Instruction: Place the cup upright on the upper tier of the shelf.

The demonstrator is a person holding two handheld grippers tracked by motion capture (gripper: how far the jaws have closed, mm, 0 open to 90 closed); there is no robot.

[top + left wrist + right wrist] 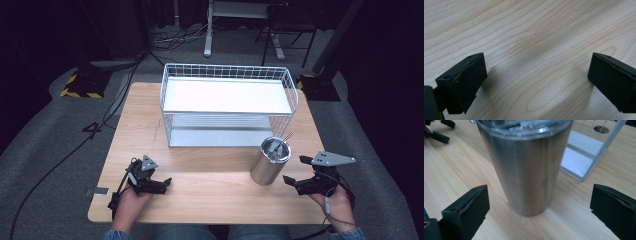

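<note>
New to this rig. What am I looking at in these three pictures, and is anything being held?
No robot here: a person at a wooden table holds a hand-held gripper in each hand. The high view looks down from above the person's side. The left gripper shows at its left, the right gripper at its right. The other two pictures come from cameras riding on the grippers, looking along their black jaws.

On the table stand a steel tumbler with a clear lid and a white wire rack with two shelves behind it.

The left gripper view shows its jaws wide apart over bare wood. The right gripper view shows the tumbler upright just ahead of its open jaws, not touched. Nothing is held.
</note>
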